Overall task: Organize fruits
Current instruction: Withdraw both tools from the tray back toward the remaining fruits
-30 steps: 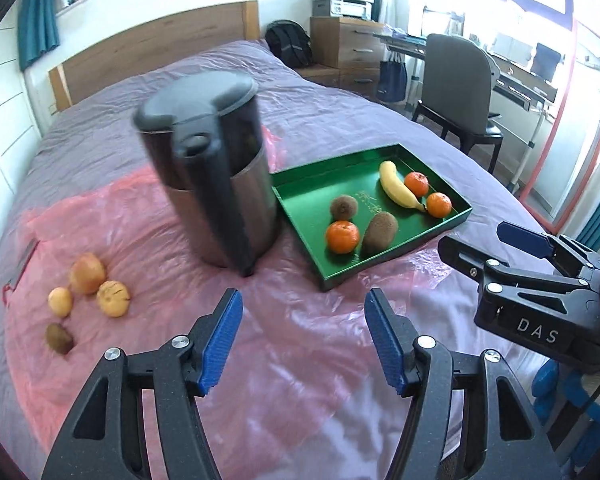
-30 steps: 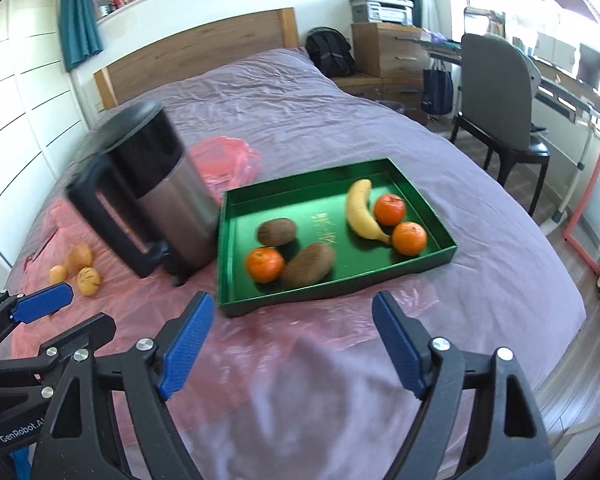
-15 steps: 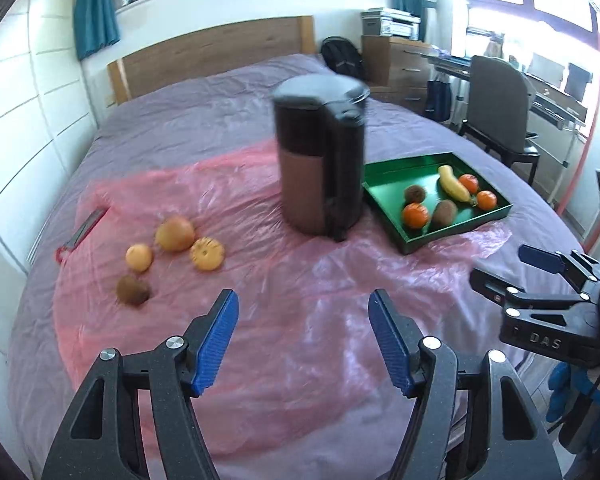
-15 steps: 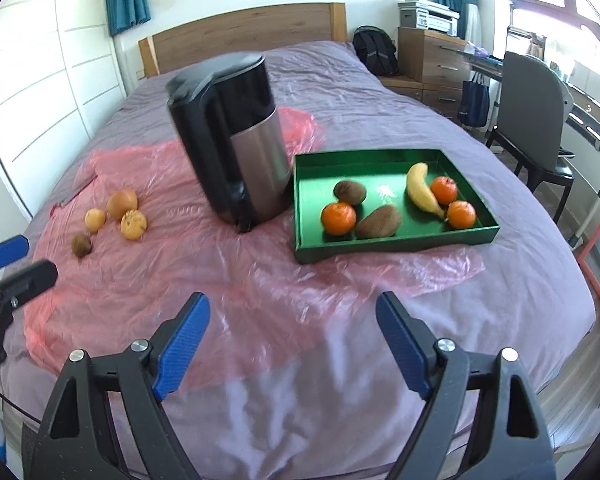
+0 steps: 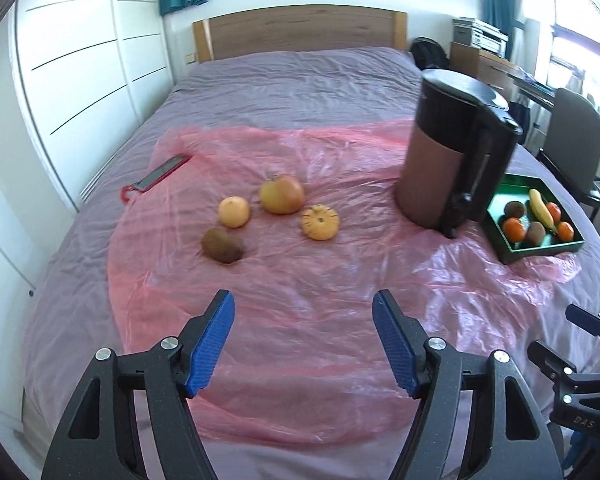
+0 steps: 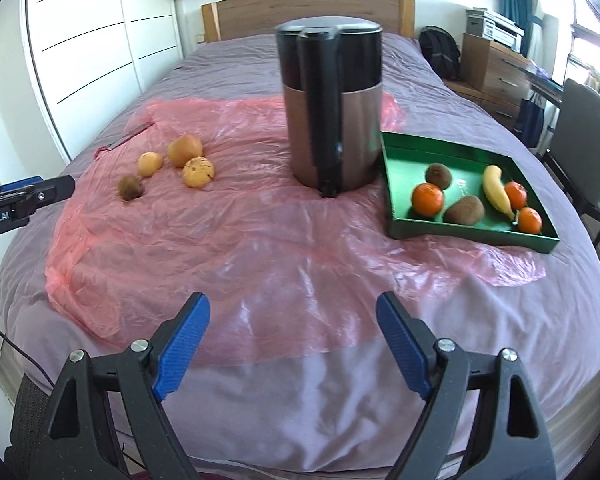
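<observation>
Several loose fruits lie on the pink plastic sheet [image 5: 308, 280]: a kiwi [image 5: 221, 245], a small orange [image 5: 234, 211], a large apple [image 5: 281, 194] and a marked yellow fruit [image 5: 320, 222]. They also show in the right wrist view, with the kiwi [image 6: 130, 187] nearest. A green tray [image 6: 396, 184] at the right holds a banana [image 6: 496, 188], tangerines and two kiwis. My left gripper [image 5: 303, 342] is open and empty, short of the loose fruits. My right gripper [image 6: 292, 344] is open and empty near the bed's front edge.
A tall black and copper kettle [image 6: 332, 116] stands between the loose fruits and the tray. A red-handled flat tool [image 5: 160, 174] lies at the sheet's far left. A chair [image 6: 580, 128] and drawers [image 6: 492, 68] stand to the right of the bed.
Both grippers have pulled back and swung left. The loose fruits now sit in front of the left gripper and the tray has slid to the right of its view. Both stay open.
</observation>
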A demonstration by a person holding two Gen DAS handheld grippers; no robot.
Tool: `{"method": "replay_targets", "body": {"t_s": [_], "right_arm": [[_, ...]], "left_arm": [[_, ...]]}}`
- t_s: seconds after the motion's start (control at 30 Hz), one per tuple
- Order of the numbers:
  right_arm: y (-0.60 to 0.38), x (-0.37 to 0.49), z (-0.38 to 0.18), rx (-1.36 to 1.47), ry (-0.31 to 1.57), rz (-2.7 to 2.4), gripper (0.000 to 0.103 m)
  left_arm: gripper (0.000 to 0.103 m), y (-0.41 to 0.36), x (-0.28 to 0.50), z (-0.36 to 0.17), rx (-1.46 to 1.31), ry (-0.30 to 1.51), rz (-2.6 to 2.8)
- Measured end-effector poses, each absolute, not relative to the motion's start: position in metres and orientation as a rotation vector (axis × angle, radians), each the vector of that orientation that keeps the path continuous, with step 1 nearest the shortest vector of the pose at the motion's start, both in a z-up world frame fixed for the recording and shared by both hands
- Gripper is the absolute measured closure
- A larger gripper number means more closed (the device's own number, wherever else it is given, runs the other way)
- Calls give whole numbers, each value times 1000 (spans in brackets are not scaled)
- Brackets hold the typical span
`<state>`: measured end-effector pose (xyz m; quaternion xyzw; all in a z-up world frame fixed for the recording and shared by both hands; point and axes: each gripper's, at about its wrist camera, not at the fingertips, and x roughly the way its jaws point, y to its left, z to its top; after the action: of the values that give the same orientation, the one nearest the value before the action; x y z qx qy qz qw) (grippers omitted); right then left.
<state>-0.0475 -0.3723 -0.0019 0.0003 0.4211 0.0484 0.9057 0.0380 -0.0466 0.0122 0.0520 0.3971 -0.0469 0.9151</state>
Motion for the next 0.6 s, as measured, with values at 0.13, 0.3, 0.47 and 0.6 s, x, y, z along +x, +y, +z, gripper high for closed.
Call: {"method": "replay_targets", "body": {"t_s": [0.13, 0.3, 0.47, 0.6], "right_arm": [[-364, -41, -3, -7, 869, 110, 0], [-351, -33, -3, -15, 847, 113, 0], [-331, -22, -5, -59, 835, 115, 0], [-318, -12, -7, -84, 837, 128, 0]], "left_arm": [[36, -29, 43, 3, 84, 822, -67], [36, -8, 45, -4, 95, 802, -25], [35, 14, 53, -19, 80, 810, 20], [34, 32, 62, -33, 65, 833, 51]]}}
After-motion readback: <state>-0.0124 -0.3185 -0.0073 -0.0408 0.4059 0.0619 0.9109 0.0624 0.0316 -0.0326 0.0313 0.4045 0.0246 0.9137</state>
